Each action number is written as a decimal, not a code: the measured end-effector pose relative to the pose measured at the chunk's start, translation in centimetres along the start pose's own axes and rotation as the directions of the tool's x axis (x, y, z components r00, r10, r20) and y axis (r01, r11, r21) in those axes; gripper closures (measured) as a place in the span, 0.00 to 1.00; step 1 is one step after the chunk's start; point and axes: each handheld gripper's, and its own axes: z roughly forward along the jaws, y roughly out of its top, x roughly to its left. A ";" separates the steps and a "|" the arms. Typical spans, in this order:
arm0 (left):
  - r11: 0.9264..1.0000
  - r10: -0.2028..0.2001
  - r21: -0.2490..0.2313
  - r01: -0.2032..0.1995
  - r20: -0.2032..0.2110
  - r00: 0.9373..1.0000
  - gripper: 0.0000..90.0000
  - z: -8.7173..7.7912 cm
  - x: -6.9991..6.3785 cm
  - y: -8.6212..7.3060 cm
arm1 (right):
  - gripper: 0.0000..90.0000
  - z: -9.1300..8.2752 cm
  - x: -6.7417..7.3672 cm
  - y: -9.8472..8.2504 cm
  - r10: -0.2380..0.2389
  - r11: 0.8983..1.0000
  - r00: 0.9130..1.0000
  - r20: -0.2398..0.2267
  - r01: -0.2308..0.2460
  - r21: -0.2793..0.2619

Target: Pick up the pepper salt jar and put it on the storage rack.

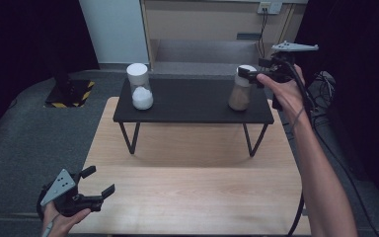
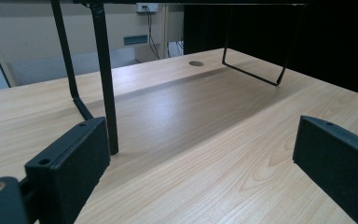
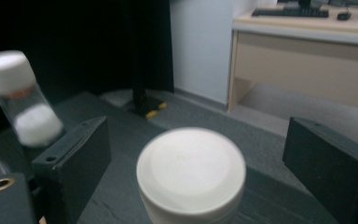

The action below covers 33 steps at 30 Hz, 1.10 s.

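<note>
Two clear jars with white lids stand on a low black stand (image 1: 192, 106) at the back of the wooden table (image 1: 192, 192). The left jar (image 1: 140, 86) holds white powder and shows blurred in the right gripper view (image 3: 23, 100). The right jar (image 1: 241, 91) holds brown powder. My right gripper (image 1: 249, 74) hovers at this jar's top, open. In the right gripper view (image 3: 198, 135) its jaws flank the white lid (image 3: 191, 172) with a gap on each side. My left gripper (image 1: 101, 180) rests open over the table's front left corner, nothing between its jaws (image 2: 200, 126).
The stand's thin black legs (image 2: 105, 79) rise from the tabletop ahead of the left gripper. Grey carpet surrounds the table. A beige desk (image 1: 212, 22) and a black base with yellow stripes (image 1: 71, 94) sit beyond it. Cables trail at the right (image 1: 325, 81).
</note>
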 end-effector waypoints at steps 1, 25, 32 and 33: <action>1.000 0.000 0.000 0.000 0.000 1.000 0.03 0.0 0.0 0.0 | 0.08 -0.5 0.2 0.1 -0.012 1.000 1.000 0.011 0.012 -0.021; 1.000 0.014 -0.005 -0.014 0.031 0.999 0.03 0.9 0.2 0.4 | 0.04 -7.5 2.7 -1.8 -0.184 0.969 0.977 -0.103 0.163 -0.183; 1.000 0.017 -0.004 -0.017 0.045 0.999 0.03 1.4 0.4 0.5 | 0.04 -9.0 3.7 -4.0 -0.204 0.964 0.970 -0.129 0.177 -0.197; 1.000 0.014 -0.008 -0.014 0.047 0.999 0.03 1.5 0.4 0.5 | 0.04 -9.2 3.8 -4.5 -0.201 0.965 0.971 -0.132 0.173 -0.199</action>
